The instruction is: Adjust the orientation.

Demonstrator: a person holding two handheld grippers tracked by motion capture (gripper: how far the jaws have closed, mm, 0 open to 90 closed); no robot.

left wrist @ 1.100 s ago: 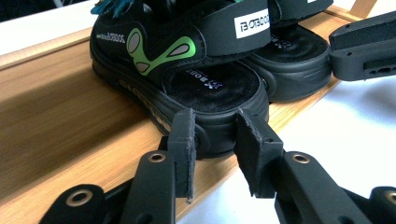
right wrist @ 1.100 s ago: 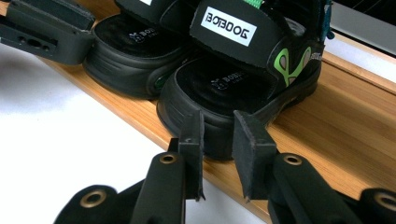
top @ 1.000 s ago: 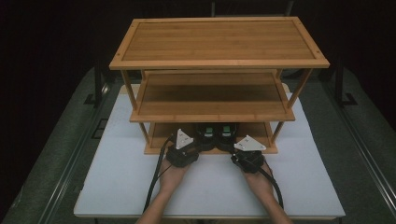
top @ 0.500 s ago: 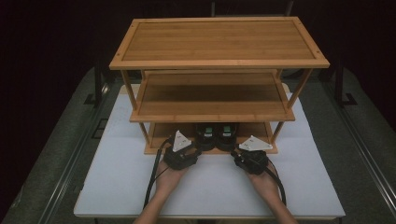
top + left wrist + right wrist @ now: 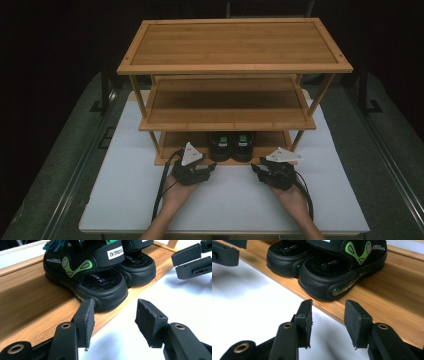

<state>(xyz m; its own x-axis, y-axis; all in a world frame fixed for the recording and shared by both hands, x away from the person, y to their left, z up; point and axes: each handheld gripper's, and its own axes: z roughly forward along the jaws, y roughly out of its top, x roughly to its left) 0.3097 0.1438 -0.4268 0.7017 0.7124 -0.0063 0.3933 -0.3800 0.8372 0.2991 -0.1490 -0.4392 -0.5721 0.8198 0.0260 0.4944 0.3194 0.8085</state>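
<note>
A pair of black sandals with green markings (image 5: pixel 231 145) stands side by side on the bottom shelf of a three-tier bamboo rack (image 5: pixel 235 65). My left gripper (image 5: pixel 210 168) rests on the white table just in front of the shelf, open, with nothing between its fingers. In the left gripper view the open gripper (image 5: pixel 115 315) faces the heel of the nearer sandal (image 5: pixel 100 277), a short gap away. My right gripper (image 5: pixel 256 170) is open too. In the right gripper view it (image 5: pixel 328 315) points at the heel of the other sandal (image 5: pixel 337 272).
The rack's bottom shelf edge (image 5: pixel 117 315) forms a low wooden lip between jaws and sandals. The middle shelf (image 5: pixel 225 105) overhangs the sandals. The white tabletop (image 5: pixel 230 205) stretches in front of the rack. Each gripper view catches the opposite gripper (image 5: pixel 192 260) (image 5: pixel 227 250) nearby.
Both grippers have drawn back a little from the shelf toward the person and moved slightly apart. The sandals have stayed where they were.
</note>
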